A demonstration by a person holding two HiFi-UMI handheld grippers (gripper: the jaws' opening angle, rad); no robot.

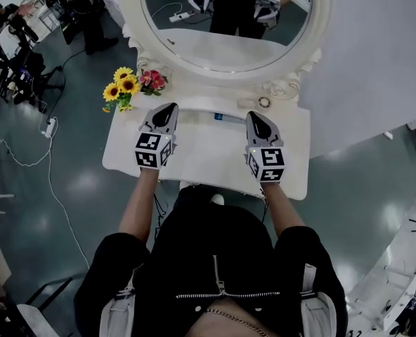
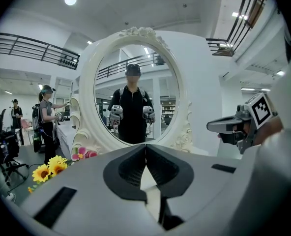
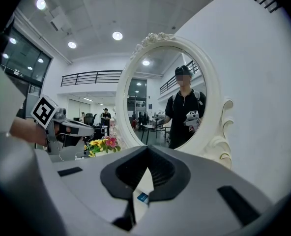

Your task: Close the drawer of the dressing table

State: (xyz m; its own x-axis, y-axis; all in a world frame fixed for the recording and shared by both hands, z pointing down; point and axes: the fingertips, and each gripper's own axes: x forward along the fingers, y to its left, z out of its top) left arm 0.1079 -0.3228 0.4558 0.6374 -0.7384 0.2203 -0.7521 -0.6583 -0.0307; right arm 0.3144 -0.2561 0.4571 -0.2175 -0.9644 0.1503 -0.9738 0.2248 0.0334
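Dressing table point(image 1: 197, 163) with oval mirror point(image 1: 222, 48), both claws over its top.
Open white tabletop lies between left gripper point(image 1: 168, 109) and right gripper point(image 1: 256, 116), each pinched fully closed on nothing, tips toward the mirror. Under the near edge the drawer cannot be made out from above. Sunflowers point(image 1: 121, 87) stand at the back left corner. A small blue label point(image 3: 143, 196) is too tiny to read.

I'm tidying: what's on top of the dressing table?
Flowers back left, a ringlike object back right, a blue-ended item between. The left gripper and right gripper hide patches beneath.
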